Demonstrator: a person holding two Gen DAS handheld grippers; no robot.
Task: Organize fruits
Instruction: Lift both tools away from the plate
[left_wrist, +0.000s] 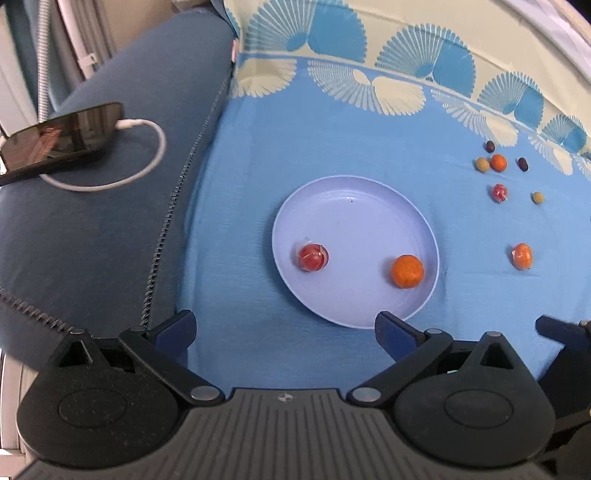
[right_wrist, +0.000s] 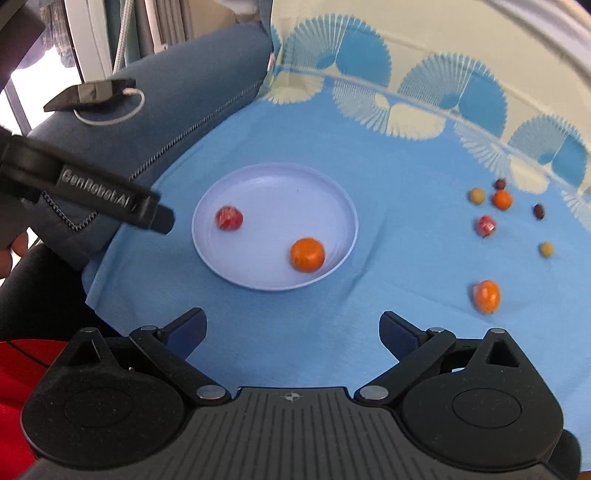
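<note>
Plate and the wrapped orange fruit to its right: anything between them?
Nothing. In both wrist views only bare blue cloth separates the plate from the wrapped orange fruit; the smaller fruits sit farther back.

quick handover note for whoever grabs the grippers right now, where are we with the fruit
Left gripper: open, empty, held just short of the near rim of the plate.
Right gripper: open, empty, over the blue cloth nearer than the plate.
Done: two fruits on the plate, a red one and an orange one.
Left: seven pieces on the cloth to the right of the plate. Nearest is a lone orange one; farther back a red one, a small orange one, two yellowish ones and two dark ones.
Likely next: the right gripper takes the nearest orange.
</note>
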